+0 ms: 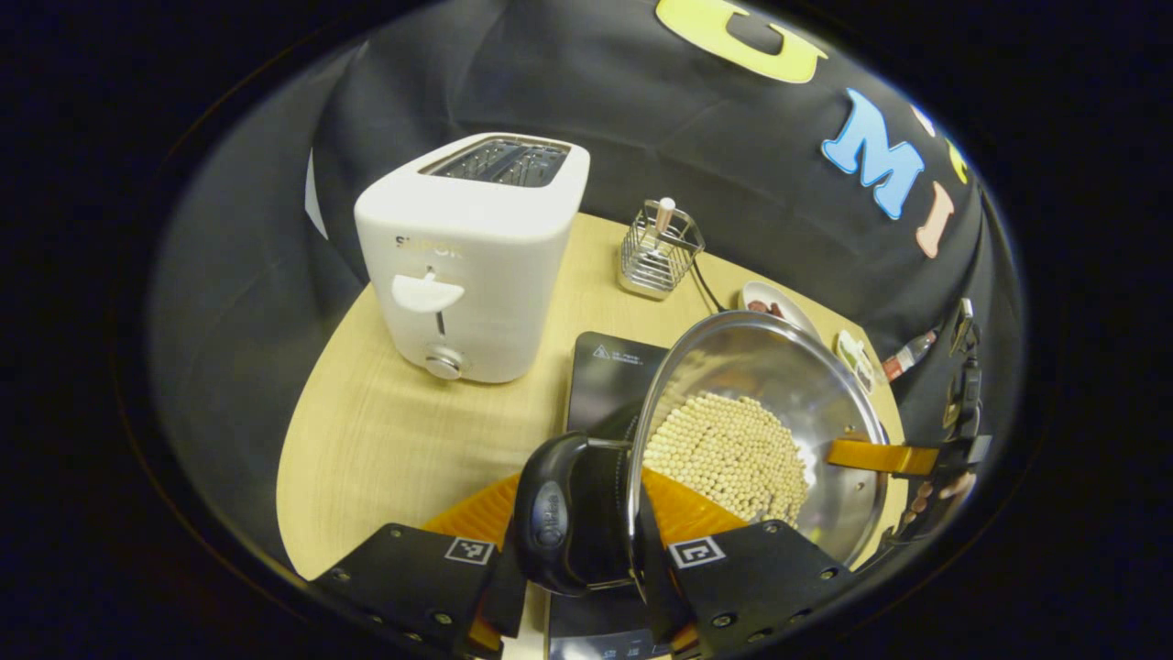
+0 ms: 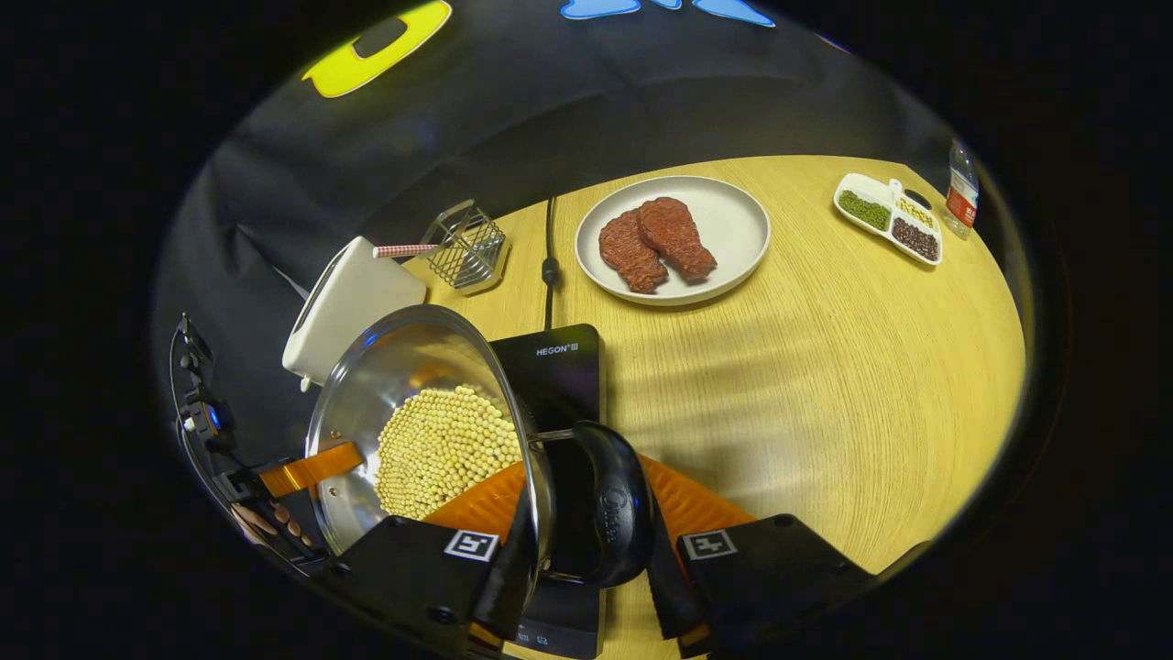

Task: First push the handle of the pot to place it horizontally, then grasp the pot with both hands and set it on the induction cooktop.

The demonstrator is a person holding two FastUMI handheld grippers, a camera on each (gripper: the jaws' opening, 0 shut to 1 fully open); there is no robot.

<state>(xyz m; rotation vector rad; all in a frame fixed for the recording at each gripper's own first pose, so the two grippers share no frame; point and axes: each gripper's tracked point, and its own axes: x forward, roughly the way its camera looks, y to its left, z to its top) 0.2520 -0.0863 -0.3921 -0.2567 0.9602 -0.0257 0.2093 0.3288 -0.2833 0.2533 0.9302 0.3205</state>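
The left gripper (image 1: 586, 559) is clamping one black side handle (image 1: 561, 513) of the pot (image 1: 761, 412), a finger pressing on each side of the loop. The right gripper (image 2: 586, 559) is doing the same on the opposite handle (image 2: 609, 513), both fingers closing on it. The pot is hanging between the two, above the black induction cooktop (image 2: 559, 367); whether its base is touching the glass cannot be told.

The pot is looking like polished steel, stiff and probably slippery at the wall, so the black loops are the sensible places to be holding. A layer of pale beans (image 1: 729, 454) is covering the bottom, likely adding weight and ready to be sliding if the pot is tipping, so both sides should be kept level.

Further out, a white toaster (image 1: 472, 257) is standing near the cooktop's far side, with a wire basket (image 1: 658, 252) behind it. A power cord (image 2: 548, 266) is running to the cooktop's back edge. A plate (image 2: 733, 229) with two pieces of meat (image 2: 655, 243), a divided dish (image 2: 884, 215) and a small bottle (image 2: 960, 188) are sitting well apart on the wooden table (image 2: 825, 367), not seeming to be in the way.
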